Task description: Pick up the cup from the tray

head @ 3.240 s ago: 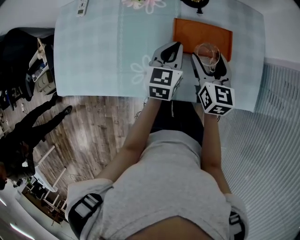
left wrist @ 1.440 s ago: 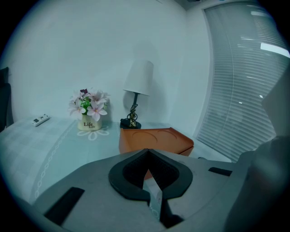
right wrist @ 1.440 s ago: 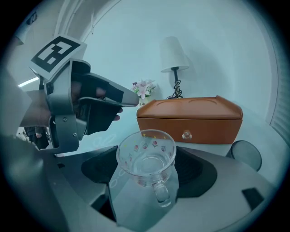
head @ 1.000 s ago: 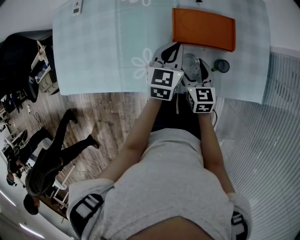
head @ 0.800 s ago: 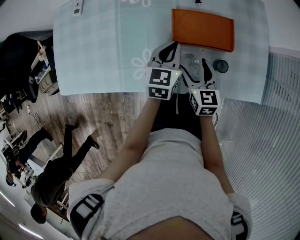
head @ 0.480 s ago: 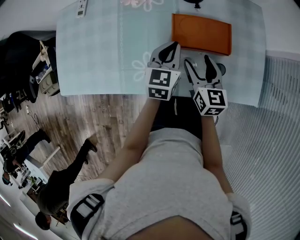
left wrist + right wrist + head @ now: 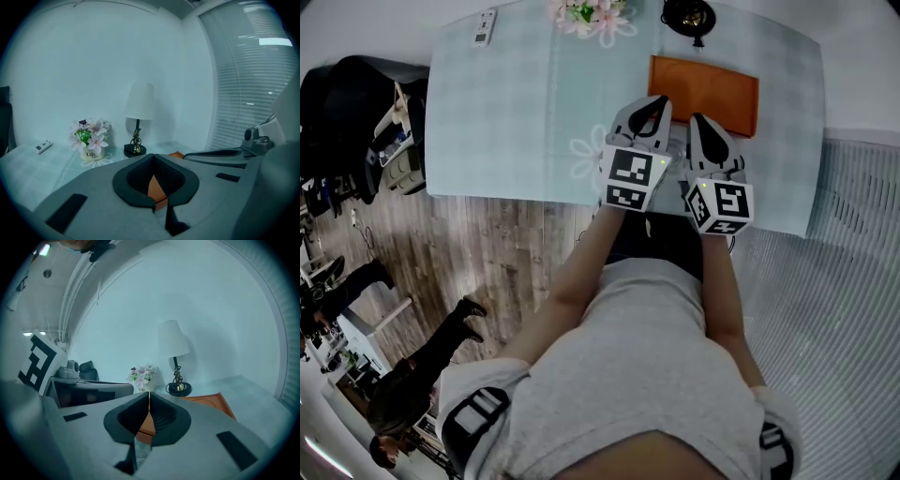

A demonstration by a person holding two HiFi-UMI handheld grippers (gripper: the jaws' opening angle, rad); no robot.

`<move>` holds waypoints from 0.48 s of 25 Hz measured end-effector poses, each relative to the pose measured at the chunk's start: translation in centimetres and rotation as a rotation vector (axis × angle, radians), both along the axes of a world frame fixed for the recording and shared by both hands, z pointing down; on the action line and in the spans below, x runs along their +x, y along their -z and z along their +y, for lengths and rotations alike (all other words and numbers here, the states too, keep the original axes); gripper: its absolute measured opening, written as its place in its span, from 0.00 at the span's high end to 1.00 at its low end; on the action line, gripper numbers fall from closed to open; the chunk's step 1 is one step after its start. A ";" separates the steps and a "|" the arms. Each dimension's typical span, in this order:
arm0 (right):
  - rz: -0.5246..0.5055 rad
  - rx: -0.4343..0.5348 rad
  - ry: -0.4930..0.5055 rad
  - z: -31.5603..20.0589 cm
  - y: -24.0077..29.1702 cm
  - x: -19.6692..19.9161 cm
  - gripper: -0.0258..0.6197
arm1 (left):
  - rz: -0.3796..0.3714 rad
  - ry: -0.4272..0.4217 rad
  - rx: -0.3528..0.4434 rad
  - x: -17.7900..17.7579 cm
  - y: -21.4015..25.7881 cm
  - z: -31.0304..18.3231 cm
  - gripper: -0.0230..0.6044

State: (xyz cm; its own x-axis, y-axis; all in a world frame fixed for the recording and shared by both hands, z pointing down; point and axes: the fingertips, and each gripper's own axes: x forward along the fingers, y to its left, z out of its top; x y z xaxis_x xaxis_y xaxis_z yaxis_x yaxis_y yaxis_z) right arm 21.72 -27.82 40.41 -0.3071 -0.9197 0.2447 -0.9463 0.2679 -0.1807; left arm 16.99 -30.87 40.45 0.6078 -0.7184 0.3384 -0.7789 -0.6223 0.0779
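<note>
We find the orange tray (image 7: pixel 703 86) bare. The left gripper (image 7: pixel 649 105) has its jaws together on nothing. The right gripper (image 7: pixel 701 122) has just closed its jaws, with nothing between them. Both hang over the near edge of the tablecloth (image 7: pixel 516 112), short of the tray. The head view shows no cup, since the grippers cover that spot. The right gripper view alone shows a glassy patch under its jaws, probably the cup (image 7: pixel 140 452). That puts it below the right gripper, the nearer of the two.
</note>
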 end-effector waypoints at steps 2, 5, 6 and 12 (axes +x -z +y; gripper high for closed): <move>0.005 0.012 0.006 -0.5 0.5 0.0 0.94 | 0.000 0.001 0.010 0.2 0.4 -0.3 0.96; 0.005 0.028 0.011 -1.1 1.3 0.0 0.94 | -0.001 0.004 0.020 0.3 0.8 -0.6 0.96; 0.002 0.032 0.012 -1.3 1.5 0.0 0.94 | -0.005 0.005 0.023 0.3 0.9 -0.7 0.96; -0.019 0.026 0.003 -2.1 1.3 0.2 0.94 | -0.018 0.005 0.035 0.4 0.9 -1.3 0.96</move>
State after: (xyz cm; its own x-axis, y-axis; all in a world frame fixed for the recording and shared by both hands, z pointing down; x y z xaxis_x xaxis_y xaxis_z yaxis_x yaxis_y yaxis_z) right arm 21.89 -29.91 39.08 -0.3144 -0.9247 0.2147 -0.9419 0.2758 -0.1917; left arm 17.34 -32.14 39.57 0.5977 -0.7333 0.3241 -0.7834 -0.6201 0.0418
